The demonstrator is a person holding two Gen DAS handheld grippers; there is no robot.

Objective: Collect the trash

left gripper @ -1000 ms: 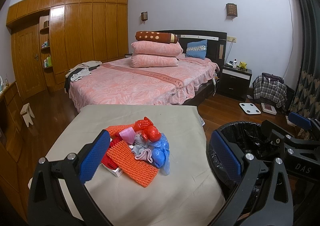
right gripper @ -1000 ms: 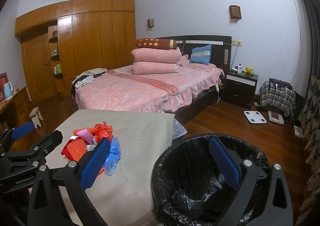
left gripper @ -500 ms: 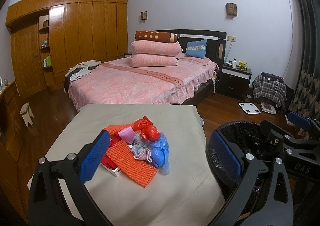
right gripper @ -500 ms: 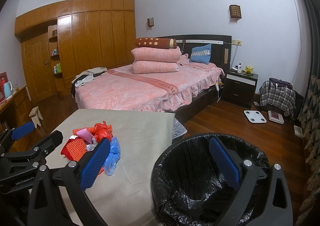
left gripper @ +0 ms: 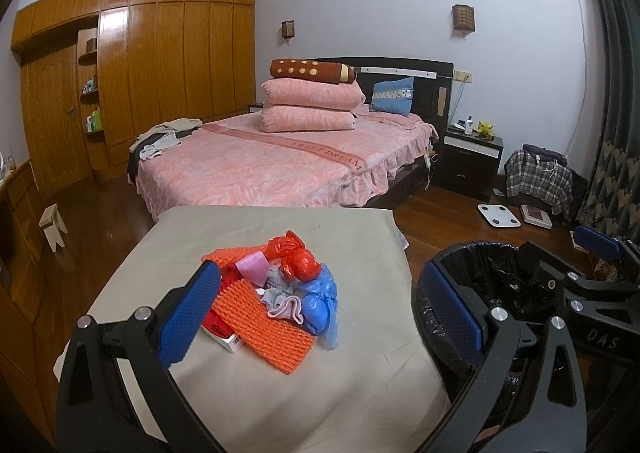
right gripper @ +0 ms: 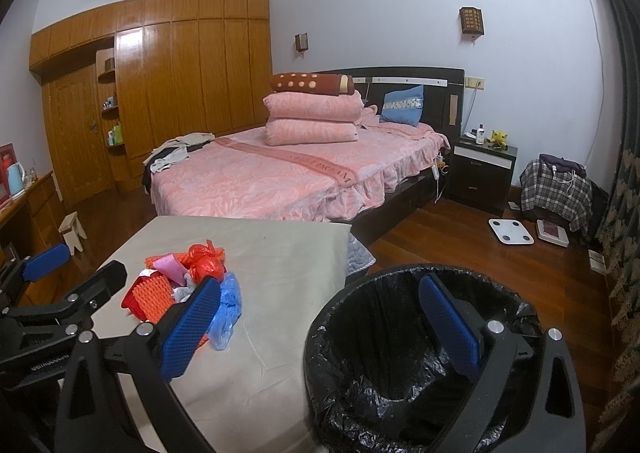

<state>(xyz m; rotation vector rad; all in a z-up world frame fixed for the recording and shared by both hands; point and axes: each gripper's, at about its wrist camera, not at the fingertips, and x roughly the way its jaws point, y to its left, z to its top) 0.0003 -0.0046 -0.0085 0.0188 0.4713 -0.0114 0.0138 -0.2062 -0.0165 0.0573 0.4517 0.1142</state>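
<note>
A pile of trash [left gripper: 276,289] lies on the grey-covered table [left gripper: 280,385]: orange foam netting, red and blue plastic bags, a pink scrap, a small white box. It also shows in the right wrist view [right gripper: 188,285]. A bin lined with a black bag [right gripper: 400,365] stands at the table's right edge, also seen in the left wrist view [left gripper: 492,285]. My left gripper [left gripper: 320,317] is open and empty, above the table just short of the pile. My right gripper [right gripper: 320,329] is open and empty, over the bin's near rim.
A pink-covered bed [left gripper: 280,161] with stacked pillows stands beyond the table. A wooden wardrobe wall [left gripper: 160,73] is at the left, a nightstand [left gripper: 468,161] and a chair with plaid cloth [left gripper: 538,177] at the right. A scale [left gripper: 498,215] lies on the wood floor.
Almost nothing has moved. Both grippers stay open and hold their places.
</note>
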